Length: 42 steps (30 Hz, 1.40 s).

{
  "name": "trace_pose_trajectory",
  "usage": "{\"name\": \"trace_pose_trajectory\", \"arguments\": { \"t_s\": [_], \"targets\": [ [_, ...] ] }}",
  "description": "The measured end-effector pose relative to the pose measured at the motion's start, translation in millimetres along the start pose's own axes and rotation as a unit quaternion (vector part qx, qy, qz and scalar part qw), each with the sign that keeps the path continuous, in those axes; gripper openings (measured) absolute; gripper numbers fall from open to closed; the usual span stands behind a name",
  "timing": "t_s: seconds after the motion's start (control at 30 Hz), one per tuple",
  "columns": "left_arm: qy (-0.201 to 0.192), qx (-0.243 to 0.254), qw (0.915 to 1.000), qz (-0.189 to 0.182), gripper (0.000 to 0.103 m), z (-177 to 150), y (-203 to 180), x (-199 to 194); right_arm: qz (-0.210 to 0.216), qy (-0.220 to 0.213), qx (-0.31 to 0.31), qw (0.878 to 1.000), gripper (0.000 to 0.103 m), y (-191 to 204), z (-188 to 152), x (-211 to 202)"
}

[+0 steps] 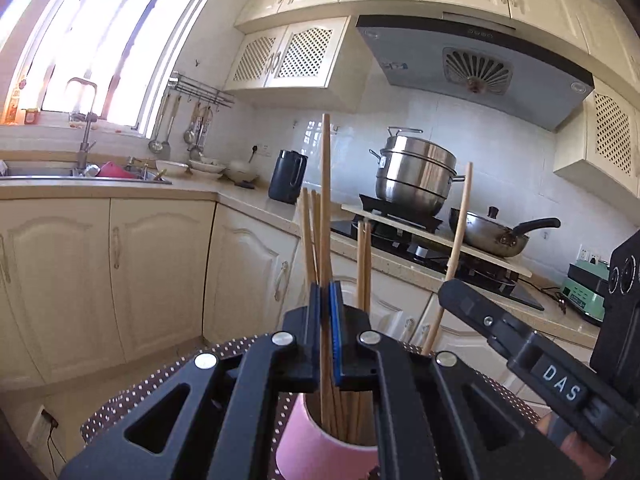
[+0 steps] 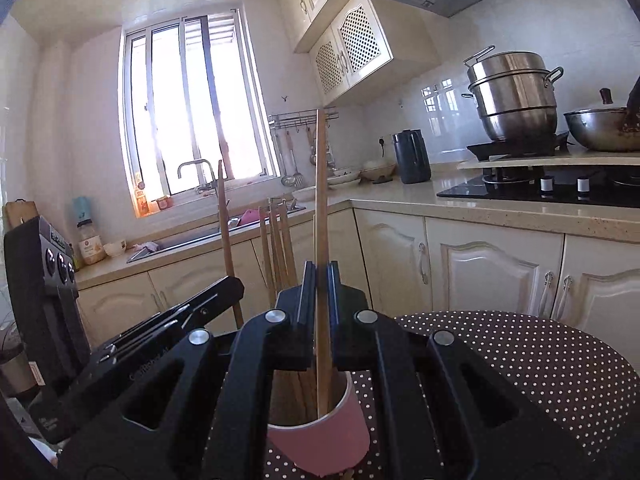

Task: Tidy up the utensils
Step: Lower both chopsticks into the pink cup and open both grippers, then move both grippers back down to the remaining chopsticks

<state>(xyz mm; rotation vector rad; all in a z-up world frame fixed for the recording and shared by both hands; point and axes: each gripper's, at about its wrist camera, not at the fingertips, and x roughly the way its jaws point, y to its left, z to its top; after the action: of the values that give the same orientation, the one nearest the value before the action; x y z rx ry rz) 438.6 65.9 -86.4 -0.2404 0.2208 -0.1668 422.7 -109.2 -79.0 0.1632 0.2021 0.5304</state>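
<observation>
A pink cup [image 1: 320, 452] stands on a polka-dot table [image 1: 132, 400] and holds several wooden chopsticks [image 1: 310, 236]. My left gripper [image 1: 325, 292] is shut on one upright chopstick [image 1: 326, 184] whose lower end is in the cup. My right gripper [image 2: 320, 276] is shut on another upright chopstick [image 2: 321, 184], its lower end inside the same pink cup [image 2: 320, 440]. Each gripper shows in the other's view: the right one [image 1: 520, 344] beside its chopstick [image 1: 460, 228], the left one [image 2: 168, 320] with its chopstick [image 2: 225, 216].
The brown polka-dot table [image 2: 520, 360] stands close to cream cabinets [image 1: 160, 272]. Behind are a sink with a faucet [image 1: 86, 136], a black kettle [image 1: 287, 176], a steel steamer pot [image 1: 416, 176] and a pan [image 1: 492, 232] on the stove.
</observation>
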Motion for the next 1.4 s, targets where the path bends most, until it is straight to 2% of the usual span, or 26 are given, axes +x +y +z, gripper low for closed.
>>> {"name": "trace_pose_trajectory", "arguments": {
  "t_s": [0.13, 0.4, 0.67, 0.7, 0.77, 0.87, 0.93, 0.97, 1.0, 1.07, 1.4],
  "targets": [
    [0.013, 0.01, 0.9999, 0.003, 0.005, -8.9, -2.4, -5.6, -0.007, 0.012, -0.011, 1.0, 0.006, 3.4, -8.3, -6.8],
    [0.064, 0.025, 0.9976, 0.007, 0.005, -25.5, -1.5, -2.4, -0.022, 0.045, -0.013, 0.999, 0.006, 4.4, -25.8, -4.7],
    [0.082, 0.019, 0.9964, 0.006, 0.006, -28.7, 2.2, -6.7, -0.027, 0.064, -0.014, 0.997, 0.006, 6.8, -31.9, -3.2],
    [0.085, 0.019, 0.9962, 0.005, 0.008, -28.4, 1.9, -7.7, -0.027, 0.065, -0.015, 0.997, 0.007, 7.8, -31.8, -3.9],
    [0.082, 0.018, 0.9964, 0.007, 0.031, -27.1, 1.4, -12.7, -0.031, 0.065, -0.018, 0.997, 0.007, 9.8, -30.4, -6.8],
    [0.079, 0.018, 0.9967, 0.004, 0.035, -23.3, -1.1, -20.7, -0.035, 0.065, -0.014, 0.997, 0.009, 10.1, -27.5, -12.8],
    [0.079, 0.015, 0.9968, 0.001, 0.041, -20.7, -3.0, -25.7, -0.038, 0.059, -0.011, 0.997, 0.022, 9.6, -25.2, -18.7],
    [0.075, 0.015, 0.9971, 0.001, 0.043, -19.4, -4.0, -28.9, -0.039, 0.056, -0.009, 0.998, 0.037, 9.9, -24.1, -22.4],
    [0.074, 0.015, 0.9971, 0.003, 0.044, -17.6, -5.0, -31.6, -0.04, 0.051, -0.009, 0.998, 0.045, 10.6, -22.4, -26.0],
    [0.072, 0.016, 0.9973, 0.002, 0.049, -14.8, -6.7, -37.0, -0.043, 0.047, -0.014, 0.998, 0.045, 11.7, -19.0, -32.8],
    [0.064, 0.022, 0.9977, 0.002, 0.058, -4.4, -22.6, -70.7, -0.047, 0.042, -0.018, 0.998, 0.047, 16.6, -4.0, -68.6]
  ]
}}
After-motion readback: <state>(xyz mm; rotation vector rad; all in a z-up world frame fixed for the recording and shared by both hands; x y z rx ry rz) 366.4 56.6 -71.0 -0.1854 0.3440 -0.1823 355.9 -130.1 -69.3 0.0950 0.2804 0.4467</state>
